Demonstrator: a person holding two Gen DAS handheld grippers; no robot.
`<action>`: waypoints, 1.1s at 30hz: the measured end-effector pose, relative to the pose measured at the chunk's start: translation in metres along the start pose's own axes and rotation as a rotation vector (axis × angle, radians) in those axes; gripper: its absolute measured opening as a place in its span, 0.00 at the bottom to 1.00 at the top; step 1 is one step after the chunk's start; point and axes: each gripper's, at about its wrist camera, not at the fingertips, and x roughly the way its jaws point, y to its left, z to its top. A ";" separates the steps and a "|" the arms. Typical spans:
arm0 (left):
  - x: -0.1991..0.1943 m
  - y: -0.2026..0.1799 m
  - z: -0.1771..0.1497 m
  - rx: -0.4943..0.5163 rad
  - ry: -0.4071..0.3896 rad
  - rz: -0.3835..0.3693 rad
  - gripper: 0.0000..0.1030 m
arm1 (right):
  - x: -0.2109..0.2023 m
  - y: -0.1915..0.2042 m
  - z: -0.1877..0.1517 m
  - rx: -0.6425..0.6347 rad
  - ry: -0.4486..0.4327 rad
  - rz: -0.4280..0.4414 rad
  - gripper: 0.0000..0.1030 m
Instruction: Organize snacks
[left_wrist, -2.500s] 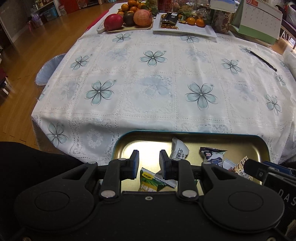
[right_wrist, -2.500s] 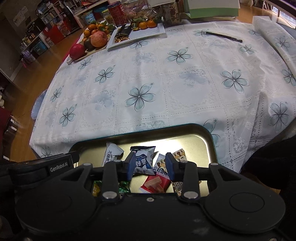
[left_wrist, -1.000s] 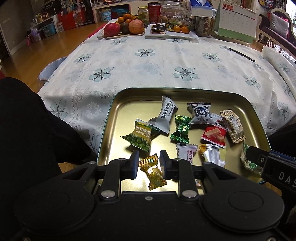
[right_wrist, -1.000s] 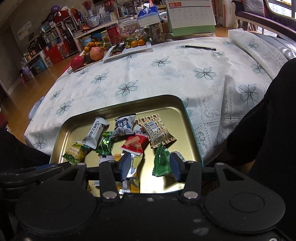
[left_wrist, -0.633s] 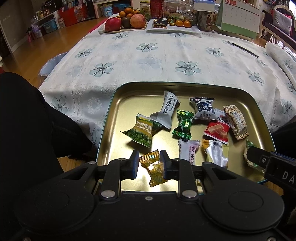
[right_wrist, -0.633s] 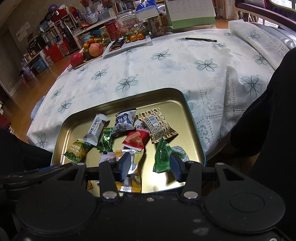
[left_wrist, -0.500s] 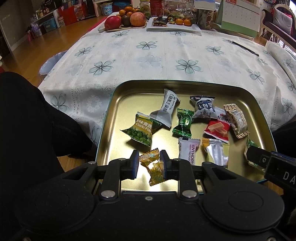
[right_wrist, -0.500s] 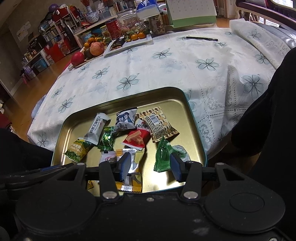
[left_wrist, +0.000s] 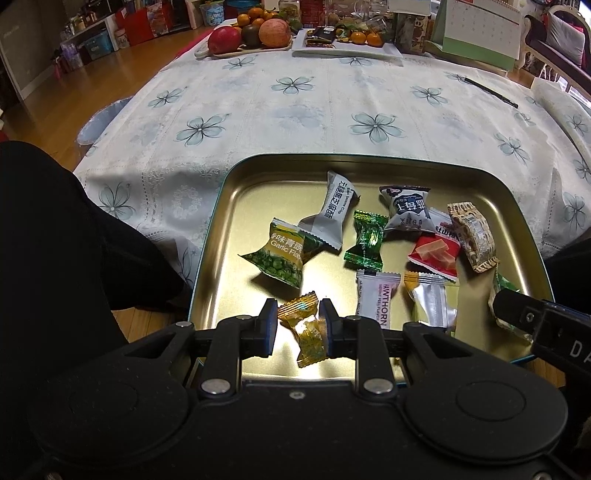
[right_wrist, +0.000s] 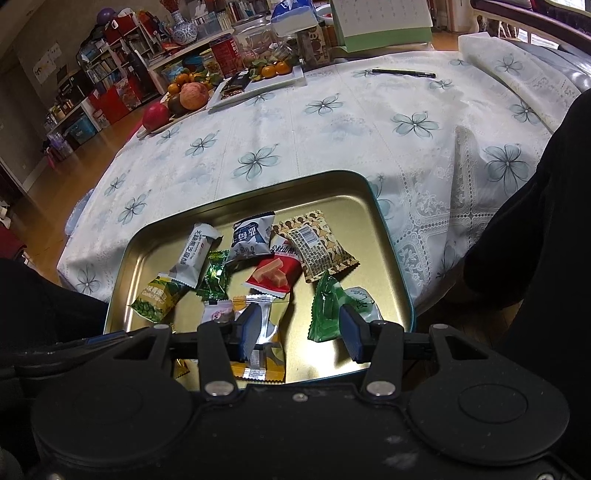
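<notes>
The left gripper (left_wrist: 298, 325) is hanging over the near edge of the gold tray (left_wrist: 229, 206), and its jaws are standing apart on both sides of the amber candy (left_wrist: 304, 332). They are near the wrapper, but I cannot tell if they are touching it. The candy is lying at the near left part of the tray, apart from the other snacks. Its long axis is running from the far twisted end toward the near end, a little slanted to the right.

I am judging that this candy is very light, with a crinkly and slippery wrapper and a small hard middle. The middle is the best place to take hold, because the twisted ends will probably bend and slip.

The right gripper (right_wrist: 299, 330) is waiting with its jaws wide apart, holding nothing. The green packet (right_wrist: 325, 310) is lying just inside its right jaw, with its long axis pointing away from the camera.
</notes>
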 end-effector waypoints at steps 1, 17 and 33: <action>0.000 0.000 0.000 -0.002 0.002 0.000 0.34 | 0.000 0.000 0.000 -0.001 0.001 0.000 0.48; 0.002 0.005 0.000 -0.026 0.013 -0.019 0.34 | 0.002 0.002 -0.001 -0.021 0.007 -0.011 0.48; 0.000 0.004 -0.001 -0.013 0.004 -0.017 0.34 | 0.002 0.005 -0.002 -0.034 0.004 -0.021 0.48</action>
